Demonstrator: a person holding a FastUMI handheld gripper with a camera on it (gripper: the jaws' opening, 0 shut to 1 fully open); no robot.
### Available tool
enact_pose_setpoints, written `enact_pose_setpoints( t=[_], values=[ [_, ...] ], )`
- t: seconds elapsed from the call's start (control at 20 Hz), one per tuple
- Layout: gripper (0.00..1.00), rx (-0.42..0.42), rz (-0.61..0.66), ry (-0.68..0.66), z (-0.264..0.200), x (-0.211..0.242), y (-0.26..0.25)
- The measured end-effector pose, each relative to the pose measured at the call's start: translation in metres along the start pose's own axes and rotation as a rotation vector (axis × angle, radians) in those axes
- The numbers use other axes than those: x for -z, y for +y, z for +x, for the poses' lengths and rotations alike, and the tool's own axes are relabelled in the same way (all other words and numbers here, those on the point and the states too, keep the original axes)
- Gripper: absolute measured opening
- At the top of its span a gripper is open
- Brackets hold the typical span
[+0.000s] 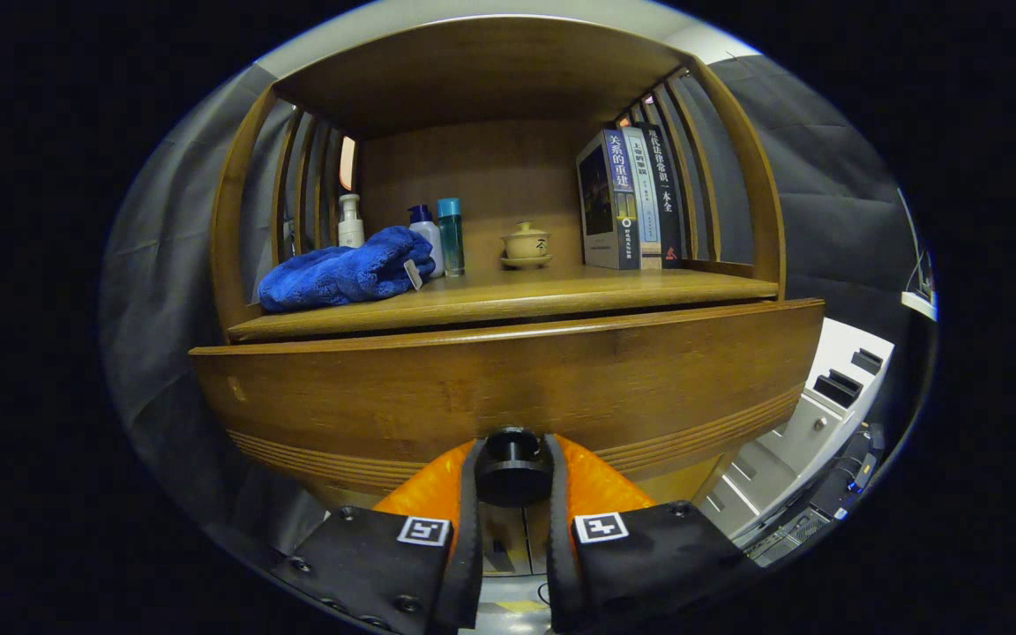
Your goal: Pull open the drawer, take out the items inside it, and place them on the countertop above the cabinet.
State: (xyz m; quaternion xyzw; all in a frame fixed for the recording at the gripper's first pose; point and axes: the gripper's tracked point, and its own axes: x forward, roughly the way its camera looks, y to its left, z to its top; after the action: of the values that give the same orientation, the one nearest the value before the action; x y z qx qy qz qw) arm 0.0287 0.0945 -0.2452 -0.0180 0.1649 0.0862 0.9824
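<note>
A: How are the tongs (512,472) seen to stand?

B: They are closed narrowly around the dark round knob (511,466) of the drawer (508,388). One finger is pressed against each side of the knob, so the knob is held between them.

A: And where is the drawer found?

B: Its wide wooden front is seen directly ahead of the fingers, below the worktop (561,295) of the cabinet. A dark gap is visible between the top edge of the drawer front and the underside of the worktop, so the front is set a little forward of the cabinet. What lies inside the drawer cannot be told.

A: What is carried on the worktop?

B: A crumpled blue towel (340,273) is laid at the left end. Behind it, a white pump bottle (350,222) is stood upright, and just to its right a white bottle with a dark blue cap (424,234) and a clear bottle with a teal cap (451,236) are placed side by side. Near the middle, a small lidded tea bowl (526,243) is set on its saucer. At the right end, a row of books (631,198) is stood upright against the slatted side of the shelf.

A: Anything beyond the cabinet?

B: A white unit with dark handles (825,397) is seen to the right, lower down.
</note>
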Motion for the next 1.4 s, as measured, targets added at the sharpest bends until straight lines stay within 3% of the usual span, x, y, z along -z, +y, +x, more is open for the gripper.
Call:
enact_pose_setpoints(
  t=[1.4],
  values=[
    [0.38, -0.017, -0.063, 0.088, -0.112, 0.035, -0.007]
  ],
)
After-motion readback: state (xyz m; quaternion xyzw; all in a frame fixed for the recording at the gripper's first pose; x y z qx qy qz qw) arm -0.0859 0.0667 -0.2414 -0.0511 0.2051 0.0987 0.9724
